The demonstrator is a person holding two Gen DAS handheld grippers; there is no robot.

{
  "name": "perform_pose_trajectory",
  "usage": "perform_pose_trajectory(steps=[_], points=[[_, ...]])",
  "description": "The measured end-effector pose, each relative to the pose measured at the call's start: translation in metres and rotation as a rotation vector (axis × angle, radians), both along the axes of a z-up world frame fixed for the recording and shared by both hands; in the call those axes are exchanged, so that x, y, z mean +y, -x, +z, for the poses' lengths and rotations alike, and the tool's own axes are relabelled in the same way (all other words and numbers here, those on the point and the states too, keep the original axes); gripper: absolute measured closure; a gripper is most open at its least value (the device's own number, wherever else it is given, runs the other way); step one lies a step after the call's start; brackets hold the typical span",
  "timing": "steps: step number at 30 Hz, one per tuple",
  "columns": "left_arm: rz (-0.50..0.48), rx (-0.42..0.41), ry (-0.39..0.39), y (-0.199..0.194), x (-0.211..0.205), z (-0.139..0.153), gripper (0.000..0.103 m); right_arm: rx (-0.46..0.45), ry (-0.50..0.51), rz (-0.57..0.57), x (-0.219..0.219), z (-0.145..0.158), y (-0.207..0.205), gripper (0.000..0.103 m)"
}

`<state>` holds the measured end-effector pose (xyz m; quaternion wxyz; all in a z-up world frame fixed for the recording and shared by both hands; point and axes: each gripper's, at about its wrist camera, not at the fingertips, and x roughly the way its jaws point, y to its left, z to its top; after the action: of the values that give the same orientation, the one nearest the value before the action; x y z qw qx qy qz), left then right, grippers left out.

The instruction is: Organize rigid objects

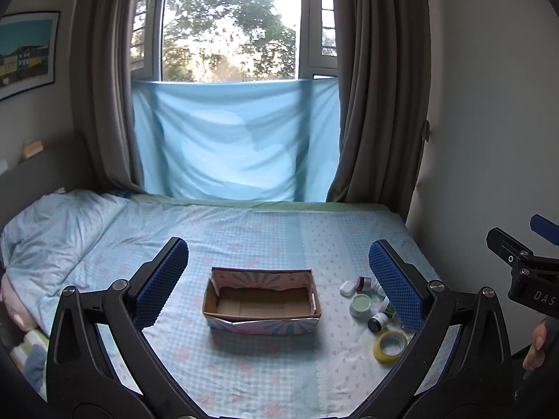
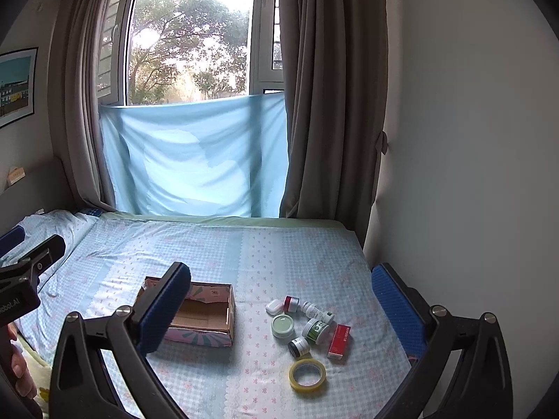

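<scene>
Ahead, cardboard box (image 1: 261, 300) between wide left tool (image 1: 279, 279), right tool (image 2: 279, 300) wide.

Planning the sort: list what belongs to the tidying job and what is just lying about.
Job: box, tape, red carton, green jar, white case, red-lidded jar, white bottle, green bottle, black jar.
Lying about: pillow, curtains, blue sheet, picture.

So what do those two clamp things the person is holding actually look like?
Both are alike: the left gripper and right gripper have black angular plastic arms with silver screws. The jaws are lined with blue, dimpled rubber pads. White lettering marks the black bodies. No cables show.
</scene>
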<state>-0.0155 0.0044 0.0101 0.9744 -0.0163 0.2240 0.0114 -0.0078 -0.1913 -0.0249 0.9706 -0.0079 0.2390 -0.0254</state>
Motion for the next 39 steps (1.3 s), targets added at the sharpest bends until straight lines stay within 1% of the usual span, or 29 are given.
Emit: perform_pose_trajectory(steps=[11, 39], points=[[-0.008, 0.015, 0.008, -0.0033, 0.0001, -0.0026, 0.000, 0.001, 0.000, 0.008, 0.0056, 0.0010, 0.0008, 0.000], [-0.013, 0.009, 0.010, -0.0057, -0.0003, -0.0012, 0.000, -0.009, 0.000, 0.010, 0.0077, 0.0036, 0.0009, 0.000]])
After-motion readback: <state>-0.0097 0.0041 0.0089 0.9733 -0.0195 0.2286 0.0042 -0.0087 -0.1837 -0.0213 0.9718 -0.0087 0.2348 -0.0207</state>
